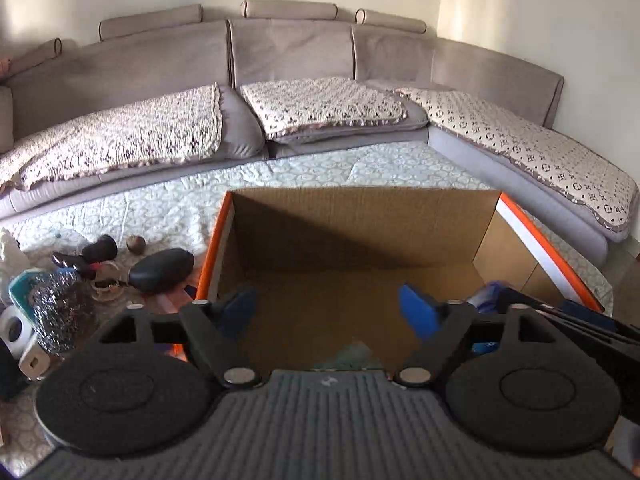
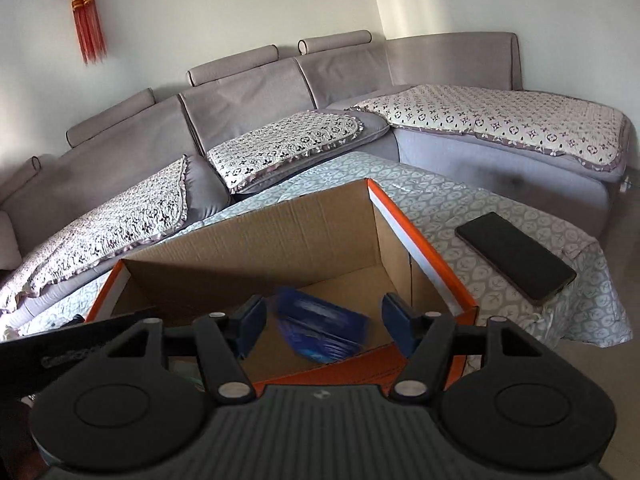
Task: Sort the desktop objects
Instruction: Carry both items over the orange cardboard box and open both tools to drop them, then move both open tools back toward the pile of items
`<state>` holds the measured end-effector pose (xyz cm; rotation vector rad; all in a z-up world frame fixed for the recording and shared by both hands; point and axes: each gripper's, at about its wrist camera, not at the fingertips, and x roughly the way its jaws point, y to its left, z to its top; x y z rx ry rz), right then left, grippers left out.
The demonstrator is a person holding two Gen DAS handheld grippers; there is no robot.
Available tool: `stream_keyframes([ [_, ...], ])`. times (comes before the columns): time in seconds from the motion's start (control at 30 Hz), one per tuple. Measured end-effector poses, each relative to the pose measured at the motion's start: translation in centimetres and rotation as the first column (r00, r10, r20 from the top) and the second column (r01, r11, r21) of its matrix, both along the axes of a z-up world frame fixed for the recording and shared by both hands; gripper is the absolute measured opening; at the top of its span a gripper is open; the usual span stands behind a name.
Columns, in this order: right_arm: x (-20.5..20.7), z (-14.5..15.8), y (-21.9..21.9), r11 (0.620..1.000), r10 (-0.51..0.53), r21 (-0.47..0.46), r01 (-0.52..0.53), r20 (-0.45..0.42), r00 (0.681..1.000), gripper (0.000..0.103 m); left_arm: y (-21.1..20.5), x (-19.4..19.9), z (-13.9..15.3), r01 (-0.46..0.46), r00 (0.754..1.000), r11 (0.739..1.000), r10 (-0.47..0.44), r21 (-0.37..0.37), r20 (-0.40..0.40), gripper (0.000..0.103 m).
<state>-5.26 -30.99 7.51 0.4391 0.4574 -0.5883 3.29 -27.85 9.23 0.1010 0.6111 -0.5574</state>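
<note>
A: that box (image 1: 360,232) is plain corrugated cardboard, matt brown inside, with glossy orange print on the rim.

B: yep. The scrubber (image 1: 60,304) at lower left is shiny tangled metal wire, the phone (image 2: 516,258) at right is smooth glossy glass, and the tablecloth (image 2: 460,208) is soft matt quilted cloth. Sofa (image 1: 288,48) looks like matt woven fabric.

Cardboard box (image 2: 256,240) brown inside, orange-white outside; blue packet (image 2: 320,330) within. Tablecloth (image 2: 460,208) grey-white leaf print. Phone (image 2: 516,262) black. Sofa (image 2: 240,96) grey, covers patterned.
</note>
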Motion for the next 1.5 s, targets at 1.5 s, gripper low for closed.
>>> stream_keyframes([
  [1.5, 9.2, -0.6, 23.3, 0.74, 0.648, -0.271, -0.615, 0.042, 0.761, 0.088, 25.9, -0.4, -4.3, -0.585, 0.809, 0.809, 0.575, 0.061, 0.123, 0.103],
])
